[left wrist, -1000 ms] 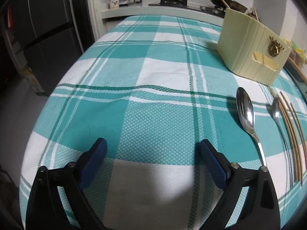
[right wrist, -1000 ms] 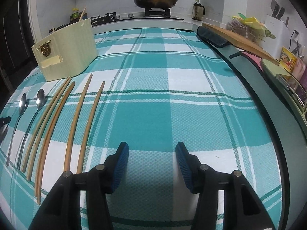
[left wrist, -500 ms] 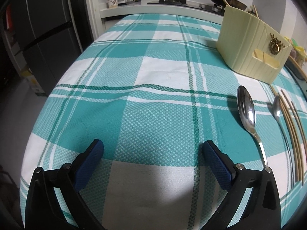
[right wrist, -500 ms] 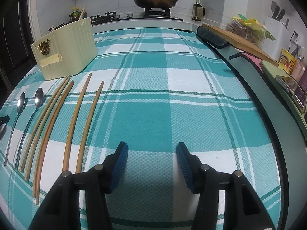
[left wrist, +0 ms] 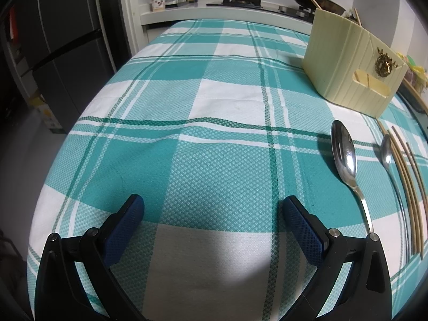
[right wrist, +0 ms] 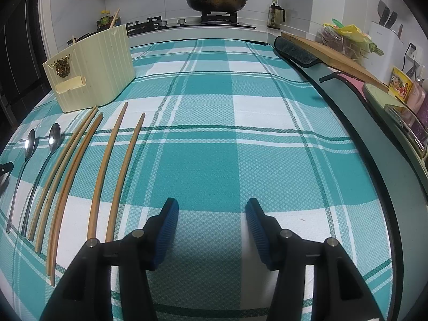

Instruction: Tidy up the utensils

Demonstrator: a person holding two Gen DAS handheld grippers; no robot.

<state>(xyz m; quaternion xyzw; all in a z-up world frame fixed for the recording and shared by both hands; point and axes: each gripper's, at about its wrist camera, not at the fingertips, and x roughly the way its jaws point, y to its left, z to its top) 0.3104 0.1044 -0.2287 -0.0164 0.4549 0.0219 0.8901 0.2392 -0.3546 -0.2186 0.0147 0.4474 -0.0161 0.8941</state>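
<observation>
- Lying on the teal and white checked tablecloth (right wrist: 214, 85), the utensils sit in a row off to the side of both grippers, none of them between any jaws.
- In the left wrist view, the large spoon (left wrist: 345, 157) lies just right of the left gripper (left wrist: 214, 214), its handle running down beside the right finger without a clear touch; the smaller spoon (left wrist: 386, 152) and the chopsticks (left wrist: 409, 187) lie further right.
- In the right wrist view, five chopsticks (right wrist: 115, 165) lie left of the right gripper (right wrist: 211, 214): the nearest pair ends close to the left finger, three more lie beyond, and the two spoons (right wrist: 54, 139) are at the far left.
- Further back, the cream utensil holder (right wrist: 96, 69) stands upright on the cloth just past the chopstick tips, with a gold ornament on its end face and a stick or two rising from its top.
- Nothing stands between either gripper and the utensils.
- A cutting board (right wrist: 331, 56) and a dark mat (right wrist: 297, 50) lie along the right edge; a lidded pan (right wrist: 216, 1) sits on the stove at the back; a dark refrigerator (left wrist: 61, 45) stands far left.
- The left gripper's jaws are spread wide over bare cloth, holding nothing.
- The right gripper's jaws stand partly apart, released, with only cloth between the blue pads (right wrist: 167, 227).
</observation>
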